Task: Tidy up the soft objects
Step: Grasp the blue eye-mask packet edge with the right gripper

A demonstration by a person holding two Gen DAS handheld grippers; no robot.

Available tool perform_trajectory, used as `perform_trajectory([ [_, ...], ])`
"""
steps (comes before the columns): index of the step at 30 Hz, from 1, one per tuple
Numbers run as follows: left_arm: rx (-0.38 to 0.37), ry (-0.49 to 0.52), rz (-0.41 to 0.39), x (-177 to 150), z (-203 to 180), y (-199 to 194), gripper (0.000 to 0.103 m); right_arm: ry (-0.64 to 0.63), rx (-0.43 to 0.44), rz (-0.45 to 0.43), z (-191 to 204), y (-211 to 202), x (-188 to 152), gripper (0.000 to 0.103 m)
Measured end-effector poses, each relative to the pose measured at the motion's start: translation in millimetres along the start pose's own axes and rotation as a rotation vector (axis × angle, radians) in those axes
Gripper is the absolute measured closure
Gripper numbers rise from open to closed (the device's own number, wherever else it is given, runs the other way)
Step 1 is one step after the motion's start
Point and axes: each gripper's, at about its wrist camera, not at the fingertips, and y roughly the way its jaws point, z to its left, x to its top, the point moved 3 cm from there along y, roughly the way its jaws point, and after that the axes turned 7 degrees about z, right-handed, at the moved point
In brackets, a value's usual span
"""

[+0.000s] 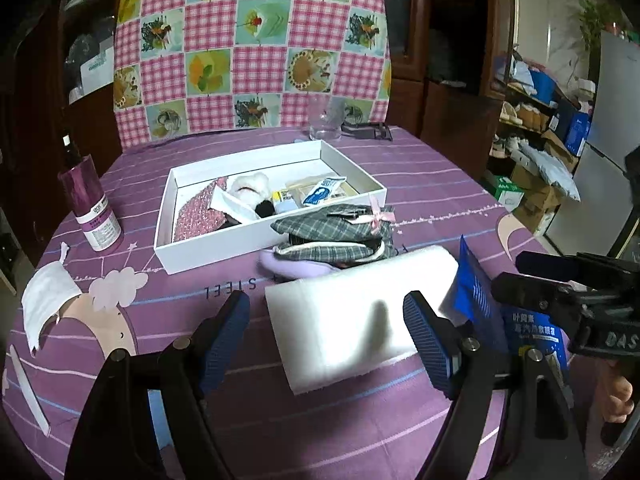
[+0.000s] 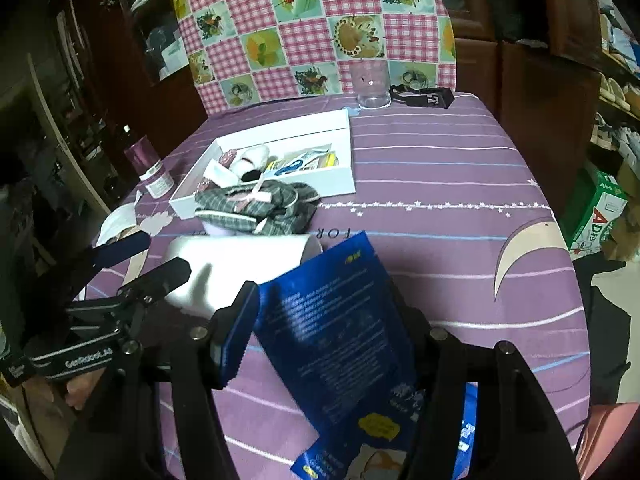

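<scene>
A white foam block (image 1: 352,312) lies on the purple tablecloth between the fingers of my open left gripper (image 1: 328,336); it also shows in the right wrist view (image 2: 232,264). My right gripper (image 2: 332,320) holds a blue printed packet (image 2: 340,336) tilted above the table; the packet also shows in the left wrist view (image 1: 480,300). A grey plaid cloth with a pink bow (image 1: 336,232) lies against the front of a white tray (image 1: 276,236) that holds several small soft items.
A purple bottle (image 1: 90,208) stands at the left. A white face mask (image 1: 46,300) lies at the left edge. A clear glass (image 1: 325,122) and a black clip (image 1: 370,130) stand at the back, before a checked chair back (image 1: 248,40).
</scene>
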Motion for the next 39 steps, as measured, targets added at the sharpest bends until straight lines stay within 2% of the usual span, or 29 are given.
perform_trajectory([
  [4, -0.001, 0.004, 0.007, -2, -2, 0, 0.024, -0.038, 0.003, -0.019, 7, -7, -10, 0.041],
  [11, -0.043, -0.015, 0.075, -7, 1, 6, 0.024, -0.064, -0.014, 0.011, 12, 0, -14, 0.041],
  [14, -0.033, -0.021, 0.092, -11, 2, 5, 0.024, -0.084, -0.017, 0.015, 16, 0, -17, 0.041],
  [18, -0.022, -0.035, 0.131, -18, 7, 9, 0.024, -0.118, -0.049, 0.030, 23, 5, -22, 0.041],
  [24, -0.047, -0.056, 0.207, -23, 9, 21, 0.024, -0.157, -0.091, 0.053, 30, 12, -26, 0.041],
  [30, -0.109, -0.033, 0.300, -31, 1, 32, 0.024, -0.166, -0.180, 0.086, 29, 21, -30, 0.041],
  [33, -0.118, -0.009, 0.329, -35, -6, 34, 0.024, -0.179, -0.231, 0.116, 30, 30, -33, 0.041],
  [39, -0.095, 0.011, 0.334, -38, -10, 35, 0.024, -0.186, -0.375, 0.138, 25, 43, -35, 0.041],
])
